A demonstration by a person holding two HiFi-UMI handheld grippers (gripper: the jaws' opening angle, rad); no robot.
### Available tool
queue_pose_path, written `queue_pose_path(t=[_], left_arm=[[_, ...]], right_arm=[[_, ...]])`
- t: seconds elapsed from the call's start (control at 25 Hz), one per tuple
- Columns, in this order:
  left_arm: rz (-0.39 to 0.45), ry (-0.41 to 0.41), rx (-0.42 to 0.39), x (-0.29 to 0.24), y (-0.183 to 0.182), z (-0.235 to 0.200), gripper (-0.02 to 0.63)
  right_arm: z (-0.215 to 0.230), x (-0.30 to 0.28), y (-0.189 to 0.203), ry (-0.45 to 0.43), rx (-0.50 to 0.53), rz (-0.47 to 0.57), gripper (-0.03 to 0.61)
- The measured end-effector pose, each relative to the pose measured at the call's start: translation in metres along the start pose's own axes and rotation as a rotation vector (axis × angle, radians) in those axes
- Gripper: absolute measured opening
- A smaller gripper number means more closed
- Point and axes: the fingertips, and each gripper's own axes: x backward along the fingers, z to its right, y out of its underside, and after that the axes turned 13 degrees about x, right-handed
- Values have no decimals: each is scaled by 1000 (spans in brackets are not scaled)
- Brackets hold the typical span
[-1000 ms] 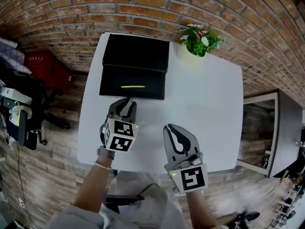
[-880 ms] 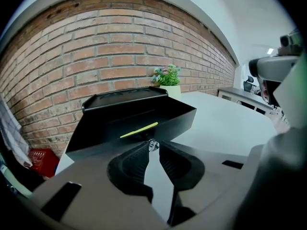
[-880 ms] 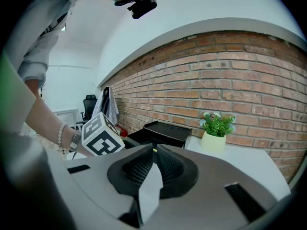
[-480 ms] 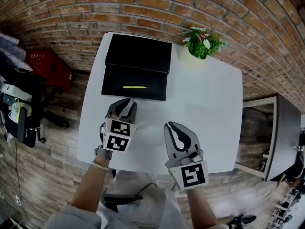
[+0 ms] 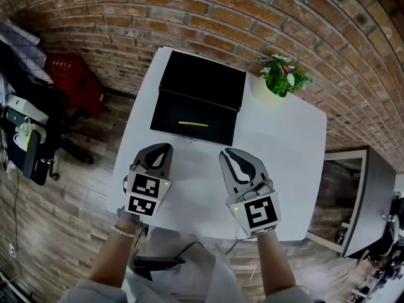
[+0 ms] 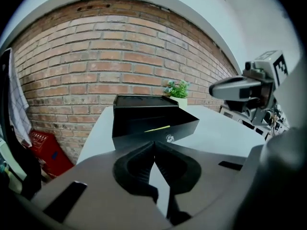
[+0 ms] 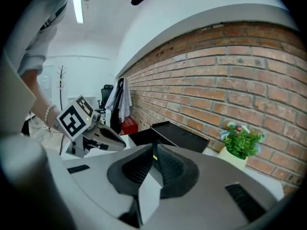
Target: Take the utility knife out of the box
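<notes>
Left gripper [image 5: 160, 149] and right gripper [image 5: 231, 153] are both clenched on nothing, each pair of jaws pressed together with only table [image 5: 278, 144] beyond the tips. Compared with a second ago, the left gripper now sits a little back from the box [image 5: 165, 115] front it was nearly touching, while the right gripper is closer, its tips just short of the front right corner. The box stands open, lid [image 5: 203, 81] raised toward the brick wall. The utility knife [image 5: 193, 124] lies flat inside as a thin yellow bar, at about 1 o'clock from the left gripper and 11 o'clock from the right. My reading: the right gripper is lining up to reach in, and it must part its jaws first.
</notes>
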Motion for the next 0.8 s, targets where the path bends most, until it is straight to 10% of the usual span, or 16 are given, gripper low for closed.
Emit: queue_pose_path(t=[0.8], left_arm=[[113, 23, 27, 40, -61, -46, 18]], right_arm=[[-5, -133, 35, -379, 346, -242, 57]])
